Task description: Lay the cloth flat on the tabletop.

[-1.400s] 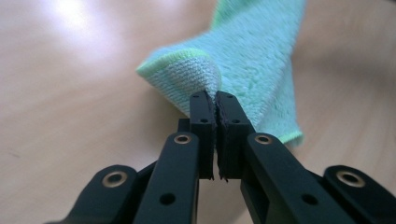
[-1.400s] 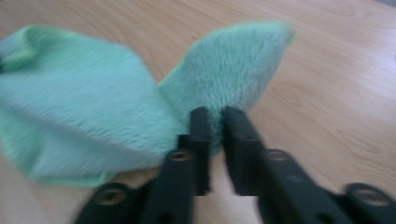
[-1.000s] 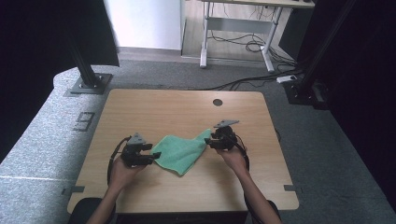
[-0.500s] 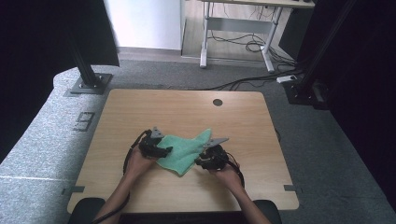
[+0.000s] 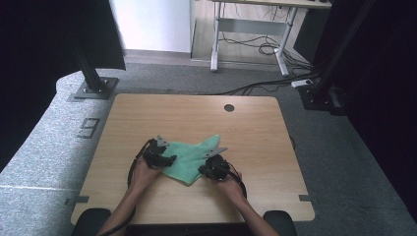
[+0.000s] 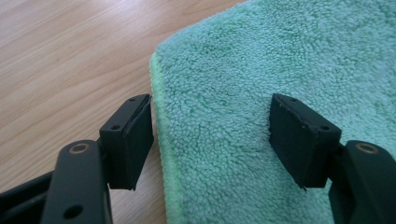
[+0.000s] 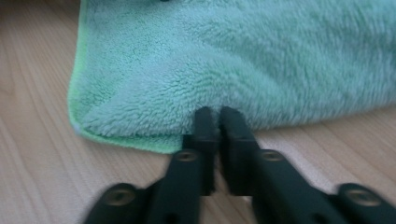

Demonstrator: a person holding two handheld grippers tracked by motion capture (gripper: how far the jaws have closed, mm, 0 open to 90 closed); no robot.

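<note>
A green terry cloth point(image 5: 189, 156) lies crumpled on the wooden table point(image 5: 255, 142), near the front edge. My left gripper point(image 5: 163, 158) sits at the cloth's left edge. In the left gripper view the left gripper point(image 6: 210, 135) is open and straddles the cloth's point(image 6: 261, 60) hemmed edge, one jaw over bare wood, the other over the pile. My right gripper point(image 5: 207, 167) is at the cloth's near right side. Its jaws have just been closing, and in the right gripper view the right gripper point(image 7: 217, 114) pinches the folded edge of the cloth point(image 7: 233, 56).
A round cable hole point(image 5: 229, 107) sits at the table's far side. Black stand bases rest on the floor at the far left point(image 5: 93, 88) and far right point(image 5: 319, 96). A metal desk frame with cables point(image 5: 251, 39) stands beyond.
The left hand moved right to the cloth's left edge. The right hand came left and nearer, from the cloth's far right corner to its near edge. The cloth now lies flatter.
</note>
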